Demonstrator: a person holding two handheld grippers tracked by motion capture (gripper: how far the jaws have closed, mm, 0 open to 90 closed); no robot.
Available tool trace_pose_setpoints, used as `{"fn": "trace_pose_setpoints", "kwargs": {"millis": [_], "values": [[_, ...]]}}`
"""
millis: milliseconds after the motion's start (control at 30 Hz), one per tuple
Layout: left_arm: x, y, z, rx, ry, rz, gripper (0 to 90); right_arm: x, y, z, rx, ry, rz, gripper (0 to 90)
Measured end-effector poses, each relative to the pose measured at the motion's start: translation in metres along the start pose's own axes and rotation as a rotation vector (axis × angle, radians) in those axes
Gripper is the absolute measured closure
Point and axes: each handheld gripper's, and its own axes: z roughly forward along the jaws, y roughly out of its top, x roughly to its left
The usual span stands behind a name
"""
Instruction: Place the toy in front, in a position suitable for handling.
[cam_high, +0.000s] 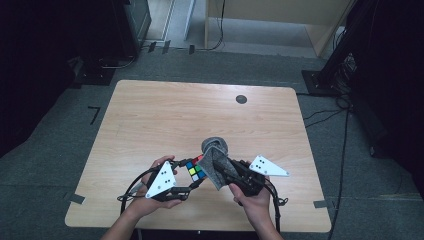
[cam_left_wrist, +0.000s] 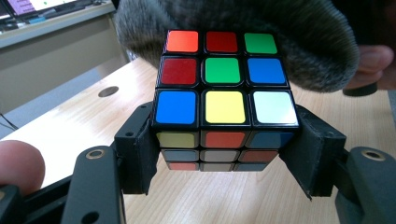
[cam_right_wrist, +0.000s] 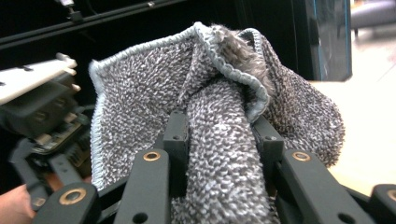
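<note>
Puzzle cube (cam_left_wrist: 224, 100), frame centre: rigid, light, slick-faced, clamped by left gripper (cam_left_wrist: 224, 158) on opposite sides; right gripper (cam_right_wrist: 219, 154) pinches soft grey cloth (cam_right_wrist: 215, 107), likely slip-prone.

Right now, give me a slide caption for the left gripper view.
Left gripper jaws clamp a scrambled puzzle cube above the wooden table, grey cloth pressed against its far side.
</note>
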Motion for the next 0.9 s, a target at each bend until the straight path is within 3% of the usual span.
{"fn": "trace_pose_setpoints", "kwargs": {"millis": [100,200,333,400,500,633,667,767,900], "values": [[0.001,0.002,-0.001,-0.007,0.001,-0.006,34.5,-0.006,-0.005,0.001,0.056,-0.074,-0.008,66.9],[0.000,0.001,0.002,0.024,0.023,0.006,34.5,-0.002,-0.002,-0.001,0.037,-0.092,-0.042,66.7],[-0.005,-0.003,0.012,0.117,0.073,0.043,34.4,0.022,0.004,0.000,0.018,-0.103,-0.197,66.1],[-0.008,-0.002,0.016,0.137,0.086,0.048,34.4,0.034,0.001,0.005,0.042,-0.101,-0.288,65.2],[-0.013,-0.001,0.019,0.184,0.112,0.092,34.4,0.048,-0.012,0.017,0.104,-0.123,-0.422,62.9],[-0.016,-0.002,0.021,0.197,0.125,0.126,34.5,0.058,-0.021,0.024,0.153,-0.162,-0.535,63.4],[-0.016,-0.001,0.020,0.189,0.122,0.125,34.5,0.058,-0.021,0.024,0.153,-0.174,-0.546,63.8],[-0.016,-0.001,0.020,0.184,0.118,0.125,34.5,0.049,-0.015,0.020,0.127,-0.214,-0.519,64.8],[-0.015,-0.002,0.021,0.188,0.113,0.116,34.5,0.032,-0.009,0.011,0.113,-0.283,-0.405,65.0]]}}
